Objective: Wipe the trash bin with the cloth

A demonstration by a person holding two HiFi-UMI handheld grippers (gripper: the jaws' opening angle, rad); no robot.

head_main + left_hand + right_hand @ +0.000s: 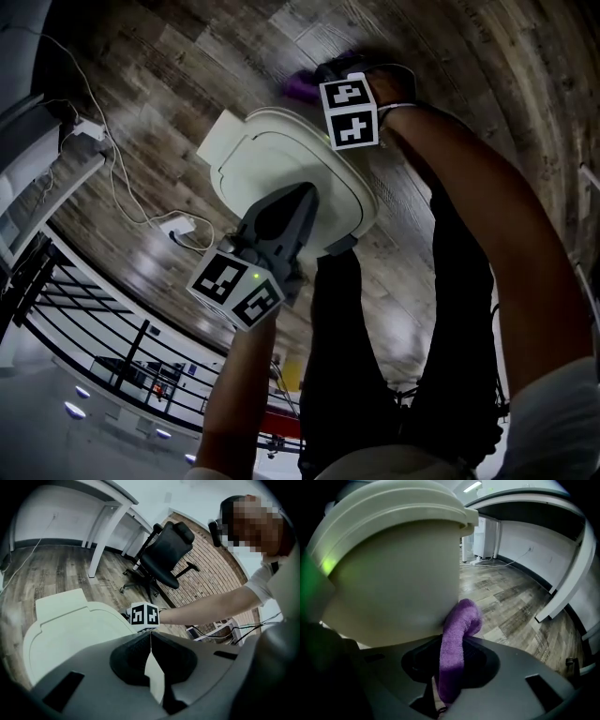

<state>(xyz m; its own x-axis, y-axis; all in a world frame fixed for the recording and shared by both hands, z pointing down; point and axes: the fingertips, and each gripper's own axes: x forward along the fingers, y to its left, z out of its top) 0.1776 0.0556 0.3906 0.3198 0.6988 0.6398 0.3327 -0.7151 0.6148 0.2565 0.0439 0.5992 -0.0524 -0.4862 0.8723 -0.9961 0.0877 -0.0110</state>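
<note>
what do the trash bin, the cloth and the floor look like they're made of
The trash bin looks like moulded plastic: cream, smooth, with a soft sheen and a rounded lid rim. The cloth is purple with a fuzzy pile, probably microfibre or terry. The floor shows wood-grain planks with seams and a slight gloss; whether it is real wood, laminate or vinyl can't be told.

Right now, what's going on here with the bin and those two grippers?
A person holds a gripper in each hand at a white trash bin. The right gripper is shut on a purple cloth, holding it against the bin's side below the lid. The left gripper, jaws together and empty, sits over the lid.
</note>
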